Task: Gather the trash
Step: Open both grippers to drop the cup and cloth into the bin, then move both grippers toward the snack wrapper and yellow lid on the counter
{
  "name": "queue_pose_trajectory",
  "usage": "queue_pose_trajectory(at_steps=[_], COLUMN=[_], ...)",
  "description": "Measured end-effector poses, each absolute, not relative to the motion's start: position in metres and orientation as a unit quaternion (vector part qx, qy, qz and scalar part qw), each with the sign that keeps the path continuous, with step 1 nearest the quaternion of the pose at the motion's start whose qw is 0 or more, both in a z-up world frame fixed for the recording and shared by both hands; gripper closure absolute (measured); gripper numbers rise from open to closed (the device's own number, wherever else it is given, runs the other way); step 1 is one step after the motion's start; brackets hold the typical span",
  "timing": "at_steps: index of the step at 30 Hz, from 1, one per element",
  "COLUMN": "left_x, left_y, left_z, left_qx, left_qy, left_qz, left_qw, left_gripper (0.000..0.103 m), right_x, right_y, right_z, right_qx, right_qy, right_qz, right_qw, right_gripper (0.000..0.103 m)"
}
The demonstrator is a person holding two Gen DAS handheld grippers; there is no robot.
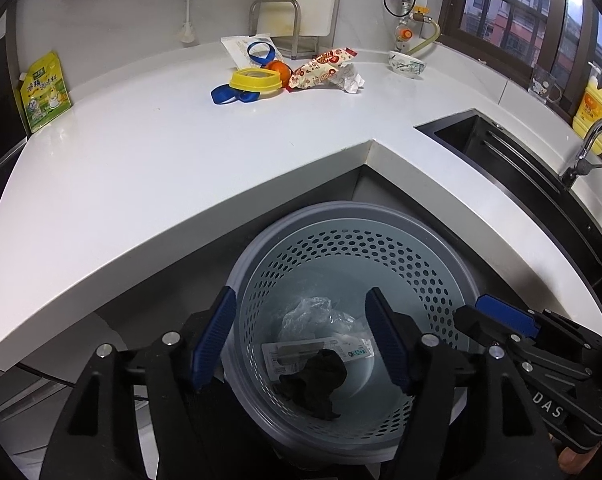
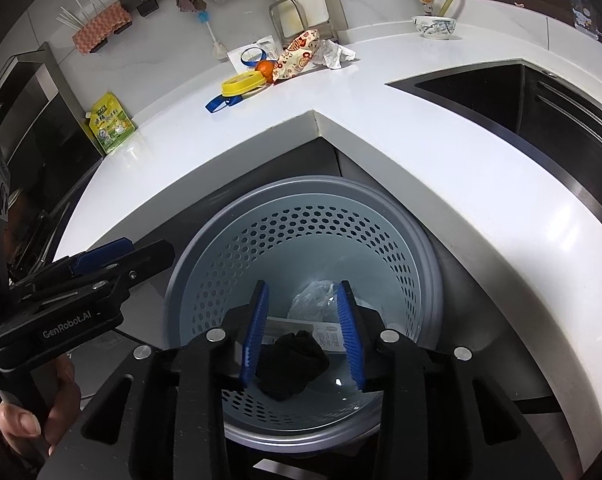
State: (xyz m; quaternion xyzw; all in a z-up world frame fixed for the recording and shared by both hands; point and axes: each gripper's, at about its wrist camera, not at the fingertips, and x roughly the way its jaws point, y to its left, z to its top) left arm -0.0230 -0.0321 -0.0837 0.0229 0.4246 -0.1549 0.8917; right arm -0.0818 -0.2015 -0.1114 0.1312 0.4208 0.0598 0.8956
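A grey perforated trash bin (image 1: 433, 280) (image 2: 221, 272) stands on the floor below the counter corner. In it lie a black crumpled cloth (image 1: 319, 384) (image 2: 293, 364), a clear plastic bag (image 1: 313, 314) (image 2: 313, 300) and a flat white packet (image 1: 293, 354). My left gripper (image 1: 301, 340) is open and empty above the bin. My right gripper (image 2: 303, 336) is open and empty above the bin, beside the left one. On the counter lie a snack wrapper (image 1: 321, 70) (image 2: 295, 60), crumpled paper (image 1: 351, 78) (image 2: 335, 54), an orange (image 1: 279, 69) (image 2: 266, 68), a yellow lid (image 1: 255, 80) (image 2: 241, 83) and a blue strap (image 1: 231, 94) (image 2: 221, 103).
The white L-shaped counter (image 1: 181, 152) (image 2: 421, 132) wraps around the bin. A black sink (image 1: 513, 152) (image 2: 541, 92) is at the right. A green pouch (image 1: 43, 92) (image 2: 109, 122) stands at the left, a bowl (image 1: 407, 65) (image 2: 435, 26) and a yellow soap bottle (image 1: 597, 108) at the back.
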Motion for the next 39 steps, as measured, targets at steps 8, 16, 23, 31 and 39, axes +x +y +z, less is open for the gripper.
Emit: queue_pose_trajectory(at_steps=[8,16,23,31,39], left_x=[-0.018,-0.004,0.024,0.083,0.142], left_y=[-0.023,-0.013,-0.008,0.0,-0.013], left_z=[-0.072,-0.053,-0.027,-0.005,-0.006], left_qx=[0.024,0.017,0.016,0.009,0.013], left_qy=[0.405,0.382,0.344,0.319,0.321], left_qz=[-0.14,-0.131,-0.12,-0.089,-0.07], left_qw=[0.903,0.915,0.931,0.943,0.944], left_gripper=[0.025,0.014,0.009,0.007,0.006], right_x=[-0.086,-0.079,-0.048,0.024,0.102], right_y=[-0.202,-0.206,-0.21,-0.217,-0.24], right_z=[-0.096,-0.079,-0.056,-0.03,-0.02], right_qx=[0.13,0.123,0.094,0.047,0.024], right_qy=[0.387,0.362,0.341,0.325,0.322], right_qz=[0.07,0.063,0.044,0.034,0.046], right_qw=[0.91,0.922,0.934,0.944,0.945], right_gripper=[0.048,0.039,0.036,0.033,0.031])
